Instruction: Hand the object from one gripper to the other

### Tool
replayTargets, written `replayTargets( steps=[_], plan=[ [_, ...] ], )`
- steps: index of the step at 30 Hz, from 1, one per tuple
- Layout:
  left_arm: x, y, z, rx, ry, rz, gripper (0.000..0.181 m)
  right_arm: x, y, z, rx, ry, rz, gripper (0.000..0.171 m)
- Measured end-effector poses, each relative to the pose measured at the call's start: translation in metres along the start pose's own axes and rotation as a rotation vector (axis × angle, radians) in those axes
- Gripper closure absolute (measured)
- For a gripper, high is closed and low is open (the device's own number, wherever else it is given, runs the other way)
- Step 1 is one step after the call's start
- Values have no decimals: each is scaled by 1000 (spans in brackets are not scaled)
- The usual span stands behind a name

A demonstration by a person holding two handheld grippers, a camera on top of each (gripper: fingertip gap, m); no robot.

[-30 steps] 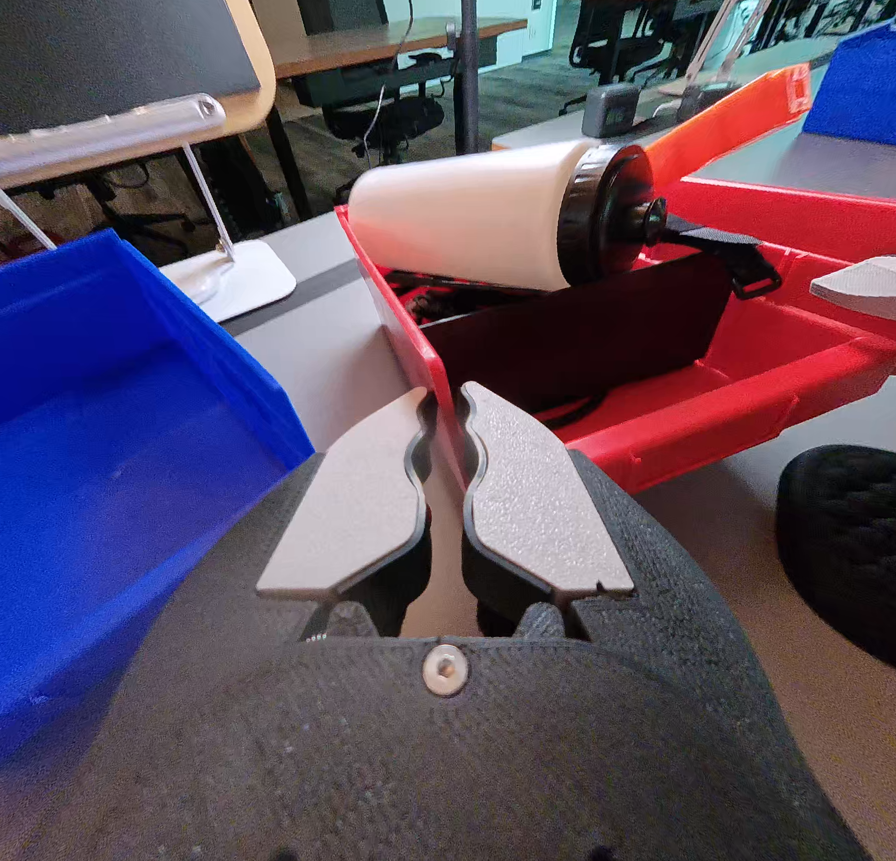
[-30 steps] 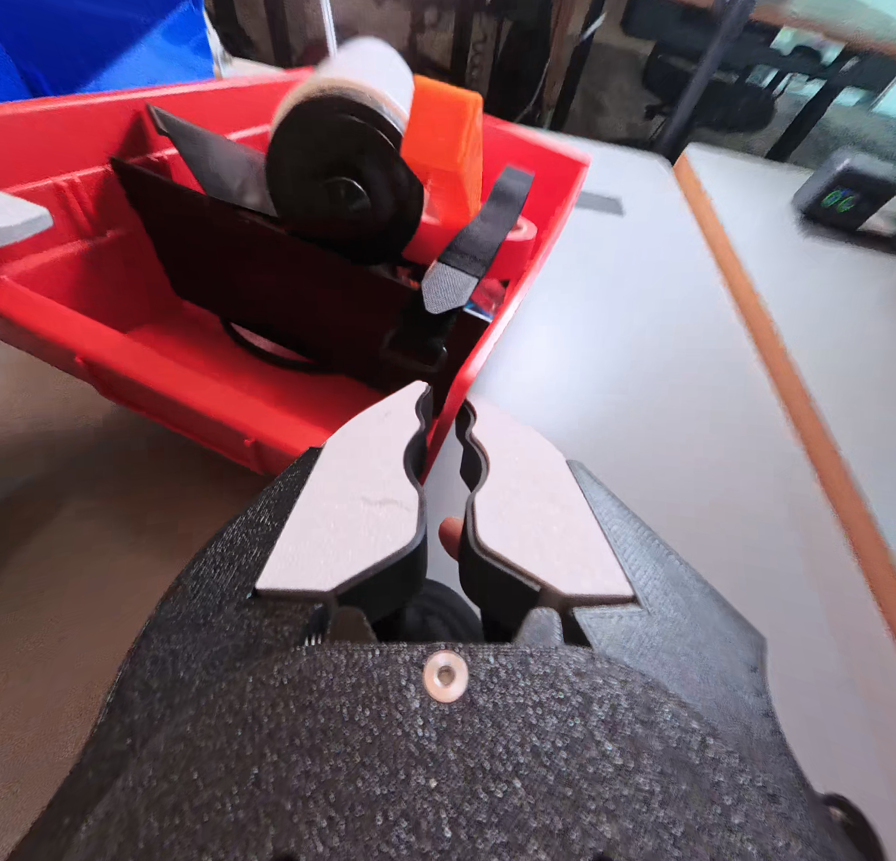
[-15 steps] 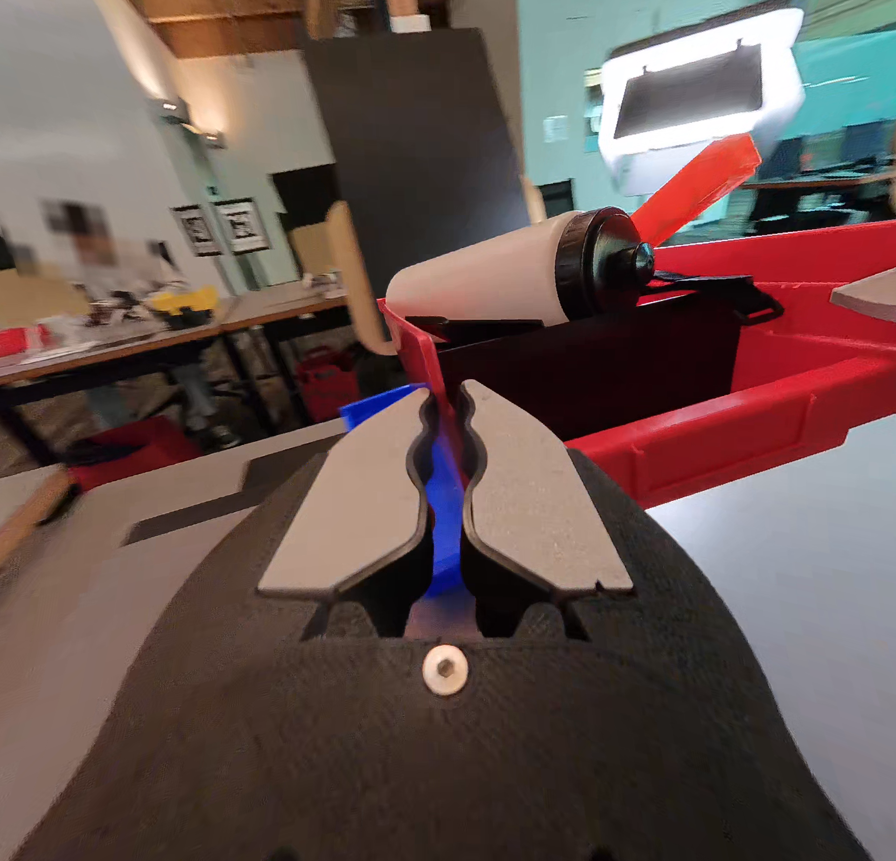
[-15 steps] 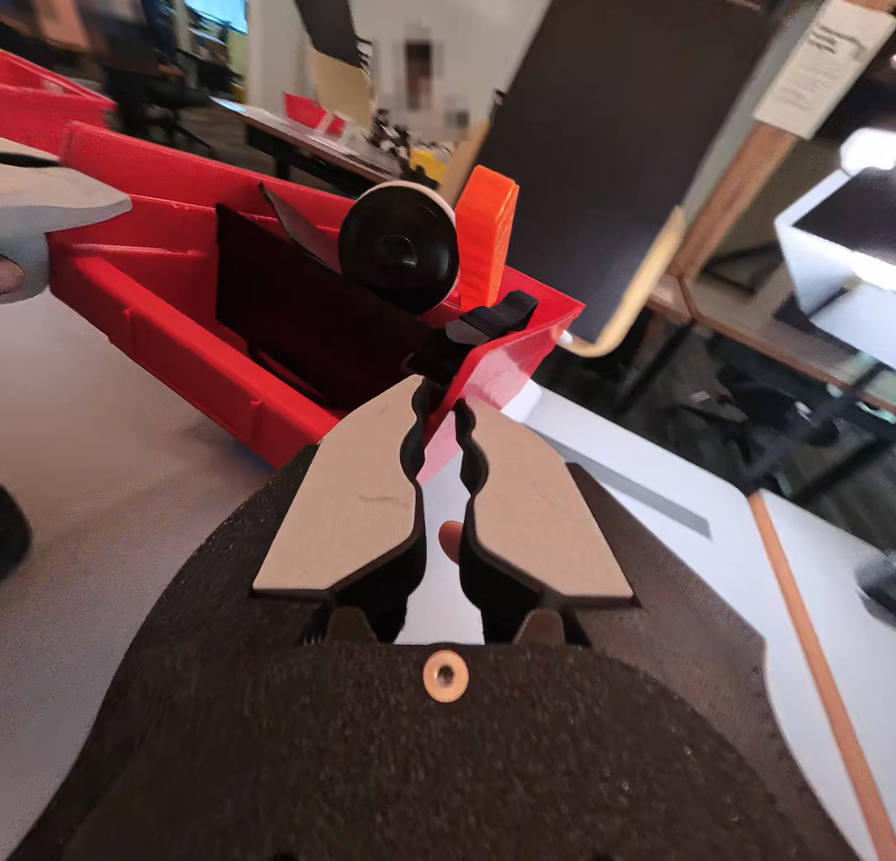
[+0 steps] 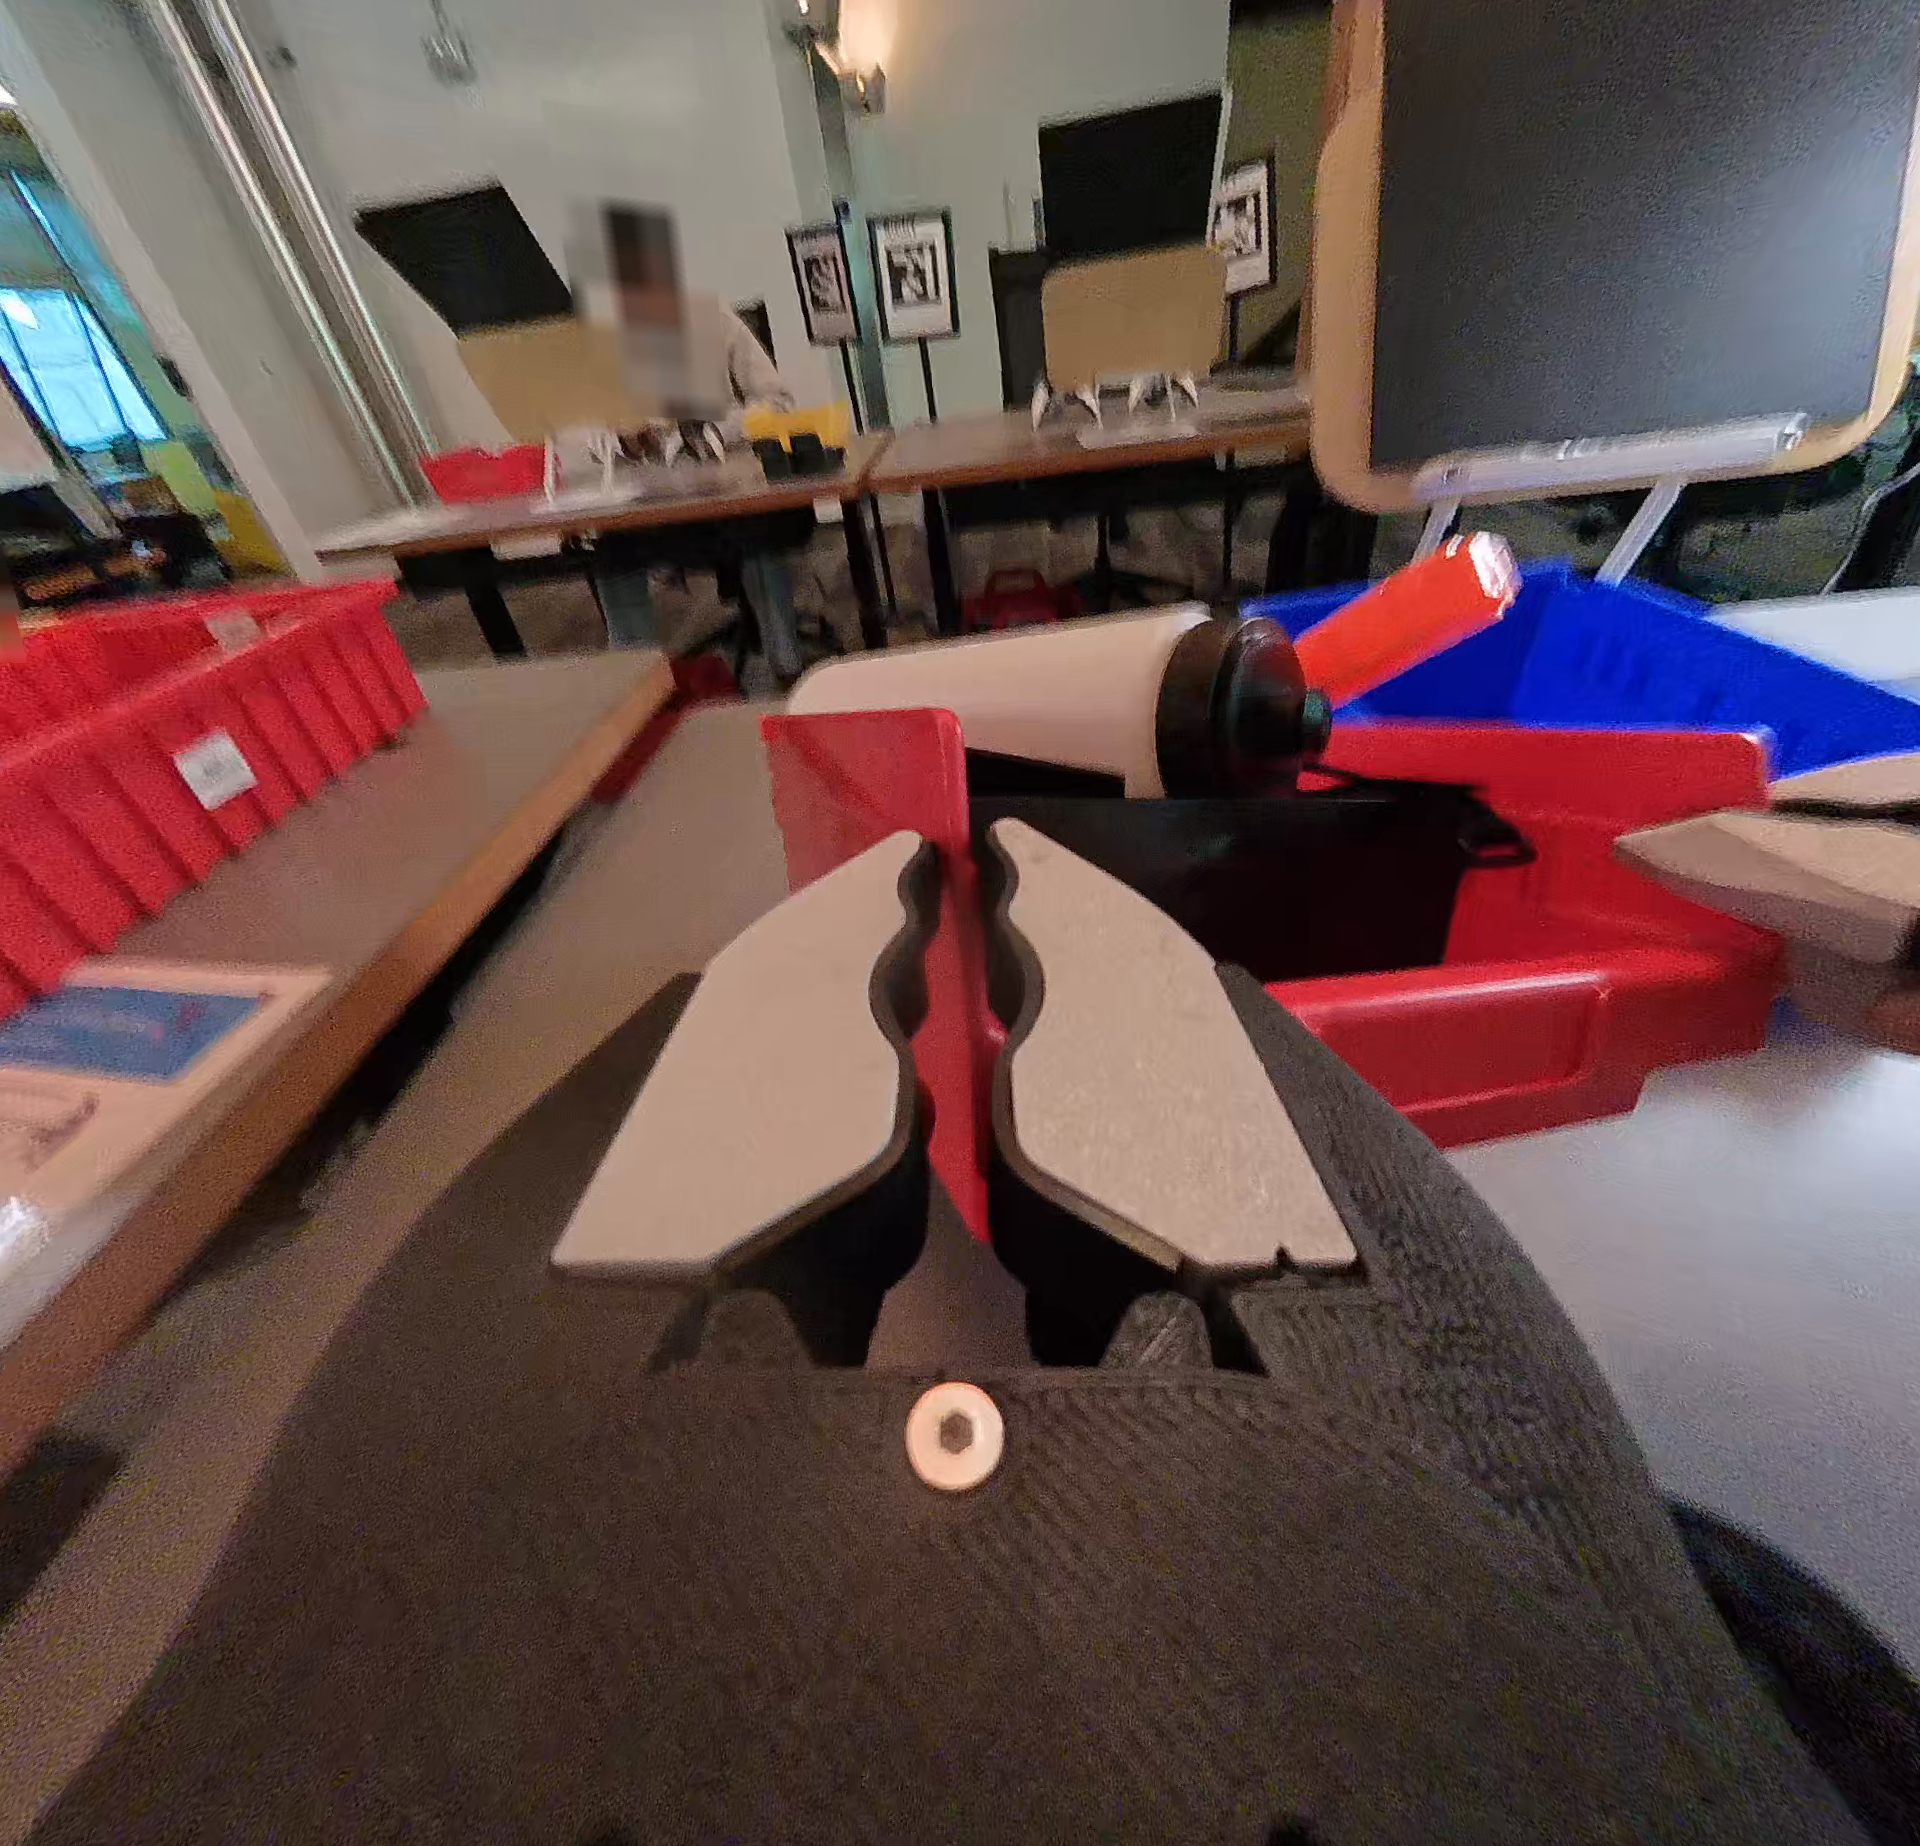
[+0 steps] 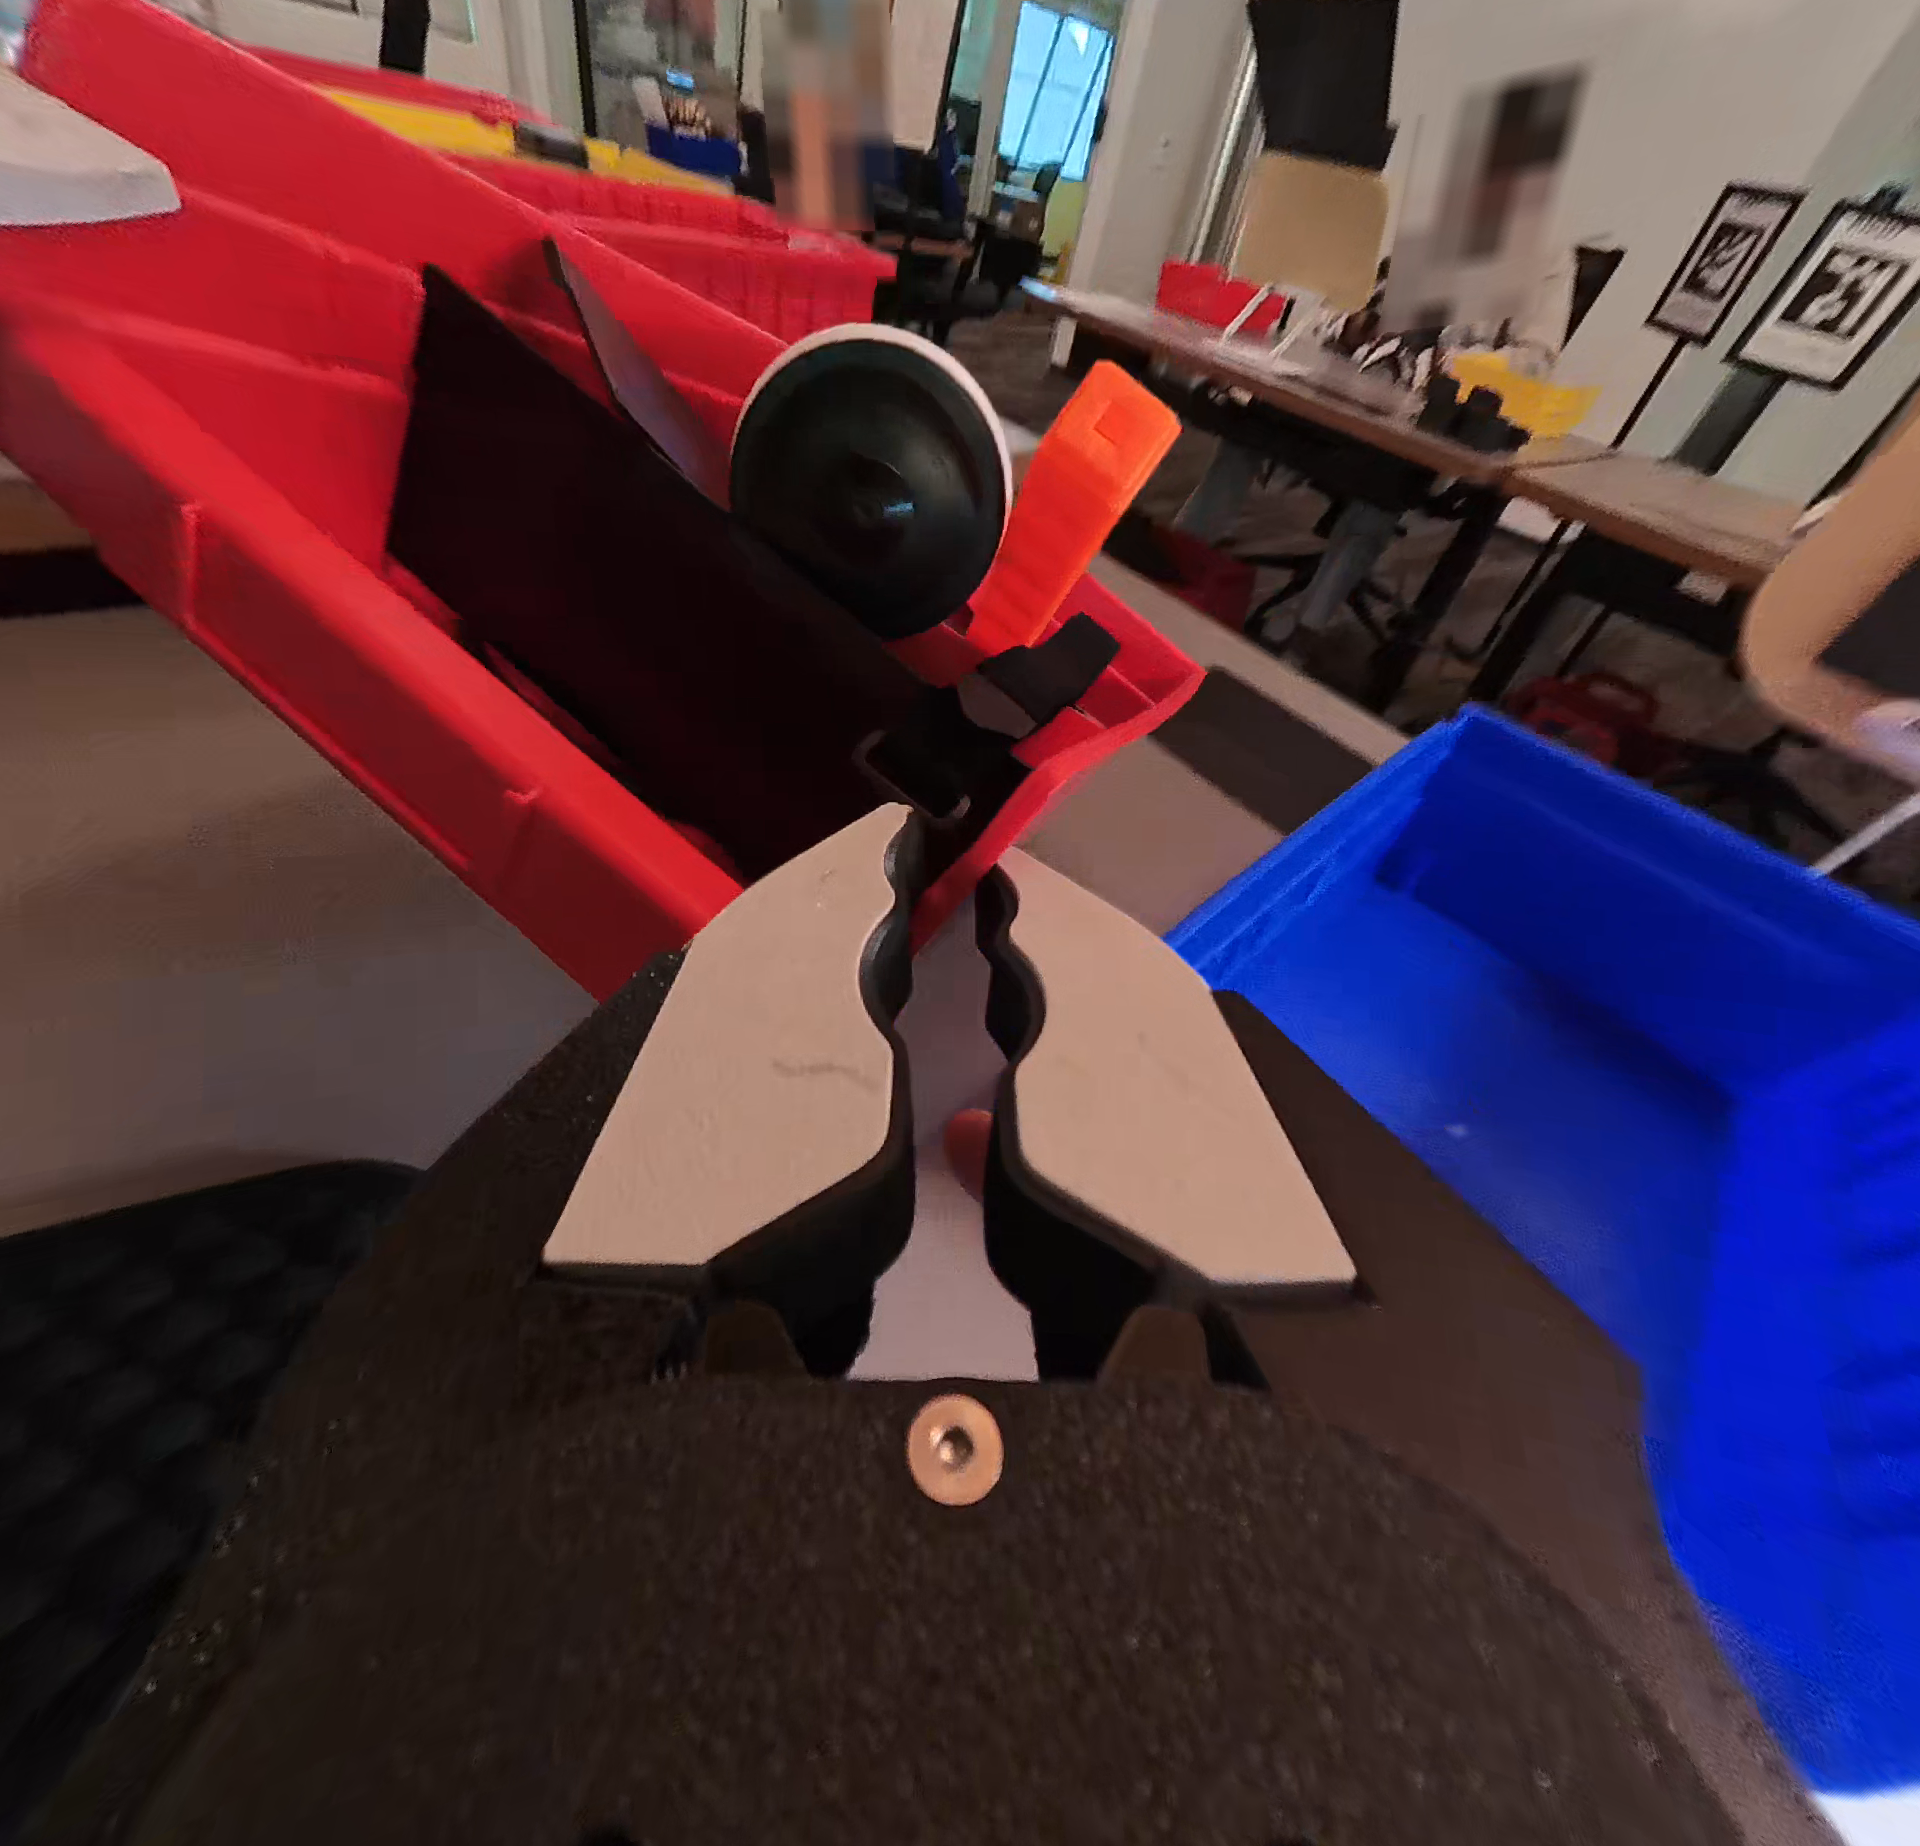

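Red bin [image 5: 1475, 1038] is lifted off the table, gripped at both ends. Your left gripper [image 5: 951, 856] pinches its near corner wall; your right gripper [image 6: 940, 840] clamps the far-right rim. Handover half done, I'd say: one release left. White bottle [image 5: 997, 700] rides inside.

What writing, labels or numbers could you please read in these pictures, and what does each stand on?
None is legible.
White label on the row of red bins: too blurred.
Blue-and-white sheet on the table: too blurred.
Framed pictures far back: too small.
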State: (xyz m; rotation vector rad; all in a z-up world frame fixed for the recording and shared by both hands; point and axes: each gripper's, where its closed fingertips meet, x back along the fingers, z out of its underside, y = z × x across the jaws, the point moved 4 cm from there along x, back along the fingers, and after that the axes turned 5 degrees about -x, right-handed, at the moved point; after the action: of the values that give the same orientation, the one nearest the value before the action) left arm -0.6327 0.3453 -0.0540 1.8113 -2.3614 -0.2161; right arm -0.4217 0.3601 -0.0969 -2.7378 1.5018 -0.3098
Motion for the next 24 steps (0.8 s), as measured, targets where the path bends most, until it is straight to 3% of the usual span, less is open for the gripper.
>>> replayTargets(
  steps=[5, 9, 11, 13, 15, 19, 22, 24],
  plan=[
    [-23, -1, 45, 112, -57, 39, 174, -14, -4, 26, 2, 10, 34, 160],
    [-51, -18, 86, 77, 110, 70, 174, -20, -21, 53, -38, 165, -30, 156],
    [-59, -31, 107, 55, 241, 187, 156, -11, -26, 63, 1, 217, -77, 156],
    [-55, -28, 100, 17, 213, 227, 156, 10, -33, 60, 50, 221, -125, 149],
    [-46, -25, 74, -96, 130, 261, 149, 31, -51, 54, 120, 268, -148, 137],
    [-41, -75, 55, -375, 252, 603, 133, 42, -99, 62, 371, 467, -139, 124],
    [-57, -116, 82, -685, 436, 774, 120, 15, -111, 84, 603, 655, -199, 111],
    [-76, -129, 111, -842, 592, 821, 118, -7, -114, 108, 709, 778, -233, 113]
  ],
)
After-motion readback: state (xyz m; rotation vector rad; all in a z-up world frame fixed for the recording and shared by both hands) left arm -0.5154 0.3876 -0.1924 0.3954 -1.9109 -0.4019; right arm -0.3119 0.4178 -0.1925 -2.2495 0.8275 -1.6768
